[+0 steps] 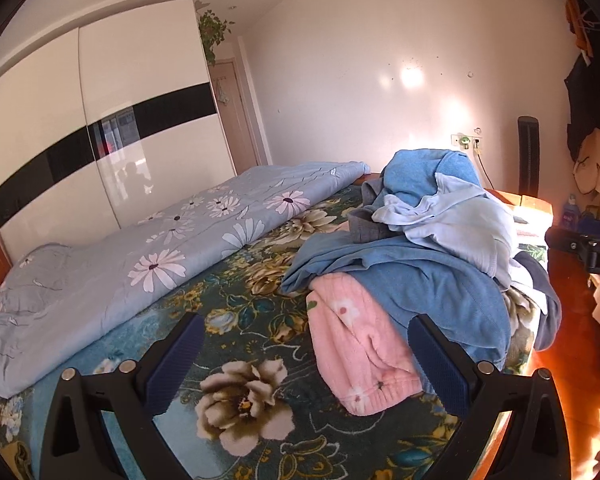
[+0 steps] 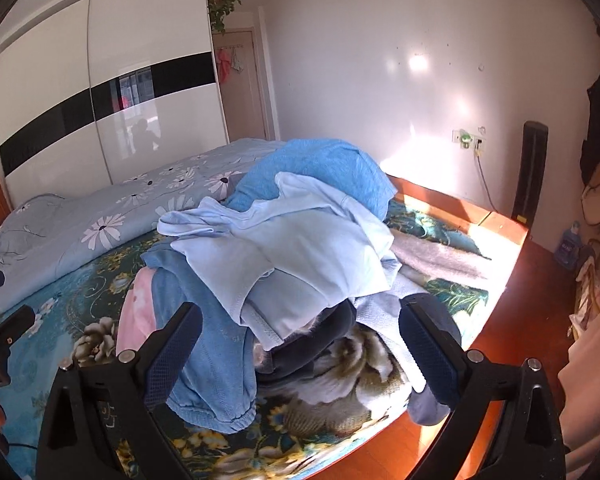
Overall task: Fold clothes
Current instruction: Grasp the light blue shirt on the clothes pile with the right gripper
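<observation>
A heap of clothes lies on the bed's floral sheet [image 1: 236, 312]: a pale blue shirt [image 1: 460, 220] [image 2: 300, 248] on top, blue garments [image 1: 420, 276] [image 2: 212, 328] under it, a pink flowered piece [image 1: 360, 344] [image 2: 138, 312] at the front, a dark navy item [image 2: 316, 340] at the edge. My left gripper [image 1: 306, 354] is open and empty, above the sheet just before the pink piece. My right gripper [image 2: 300, 344] is open and empty, its fingers either side of the heap's near edge. The other gripper shows at the right edge of the left wrist view [image 1: 588, 248].
A rolled light-blue daisy quilt [image 1: 120, 256] [image 2: 100, 216] lies along the bed's far side. A white wardrobe [image 1: 100, 120] stands behind. The bed's wooden edge [image 2: 496, 220], wood floor [image 2: 520, 300], a black fan tower [image 2: 532, 168] and hanging clothes [image 1: 592, 120] are on the right.
</observation>
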Demonstrator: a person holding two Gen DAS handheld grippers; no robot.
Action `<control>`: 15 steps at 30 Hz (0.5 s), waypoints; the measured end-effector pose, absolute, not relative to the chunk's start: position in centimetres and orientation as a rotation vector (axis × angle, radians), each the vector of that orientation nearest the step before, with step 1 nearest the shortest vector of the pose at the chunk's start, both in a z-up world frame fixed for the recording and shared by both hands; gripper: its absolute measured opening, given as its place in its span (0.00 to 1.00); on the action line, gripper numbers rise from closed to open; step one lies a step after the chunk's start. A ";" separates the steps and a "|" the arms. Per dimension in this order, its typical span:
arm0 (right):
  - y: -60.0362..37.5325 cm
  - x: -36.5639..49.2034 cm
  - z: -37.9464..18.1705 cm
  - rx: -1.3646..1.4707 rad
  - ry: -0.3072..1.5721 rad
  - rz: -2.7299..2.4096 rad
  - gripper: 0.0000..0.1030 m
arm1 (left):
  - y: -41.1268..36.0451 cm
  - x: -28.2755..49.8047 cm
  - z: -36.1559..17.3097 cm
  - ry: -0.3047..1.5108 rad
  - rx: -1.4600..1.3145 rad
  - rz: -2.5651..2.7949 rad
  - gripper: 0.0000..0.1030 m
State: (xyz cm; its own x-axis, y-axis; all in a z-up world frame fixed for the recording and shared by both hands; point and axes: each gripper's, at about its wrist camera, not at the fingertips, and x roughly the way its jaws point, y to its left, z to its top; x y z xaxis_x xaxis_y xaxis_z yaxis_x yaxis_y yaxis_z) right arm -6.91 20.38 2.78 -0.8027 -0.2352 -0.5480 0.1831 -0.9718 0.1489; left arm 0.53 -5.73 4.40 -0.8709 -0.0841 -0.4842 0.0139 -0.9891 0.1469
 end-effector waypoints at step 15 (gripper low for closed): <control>15.5 -14.3 -0.3 0.972 -0.407 -2.565 0.29 | -10.7 2.5 2.7 -0.051 0.804 -2.952 1.00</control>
